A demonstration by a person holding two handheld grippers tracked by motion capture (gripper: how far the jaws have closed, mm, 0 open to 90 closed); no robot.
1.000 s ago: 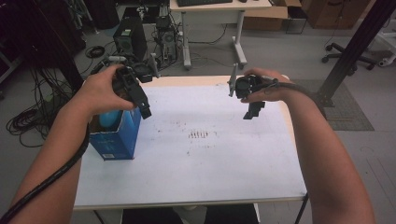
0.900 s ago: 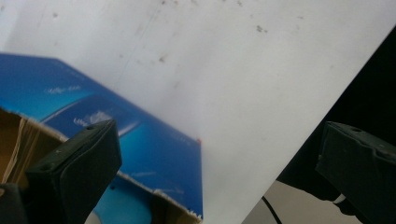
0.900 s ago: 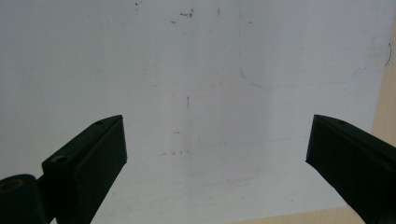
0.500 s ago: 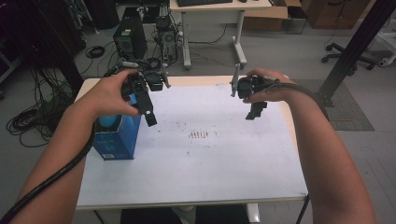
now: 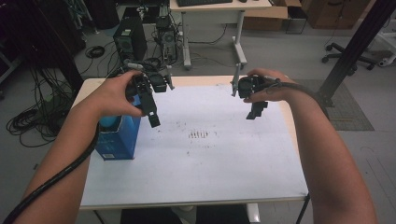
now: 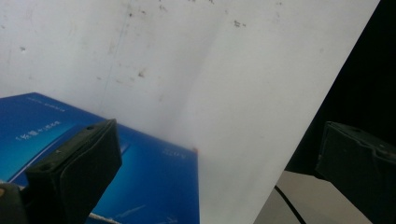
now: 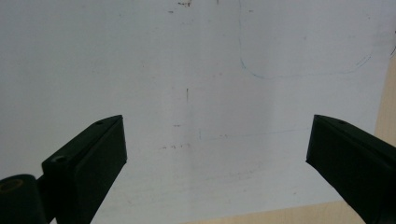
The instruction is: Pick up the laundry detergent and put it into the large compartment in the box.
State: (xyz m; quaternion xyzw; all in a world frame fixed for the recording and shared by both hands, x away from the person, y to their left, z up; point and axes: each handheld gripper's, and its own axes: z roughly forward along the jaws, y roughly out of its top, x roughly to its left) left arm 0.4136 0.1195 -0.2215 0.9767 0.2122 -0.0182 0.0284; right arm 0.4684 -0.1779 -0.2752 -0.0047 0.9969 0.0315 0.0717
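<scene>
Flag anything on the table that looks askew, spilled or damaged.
Nothing is spilled or broken. The white sheet is scuffed, with a cluster of dark marks near its middle. The blue box stands upright at the left edge.

Both forearms reaching in from the near edge, bent inward. Left hand wrapped around the left gripper, jaws angled downward, spread wide apart with nothing between them. Right hand gripping the right gripper, jaws likewise wide apart, pointing down, nothing between.
</scene>
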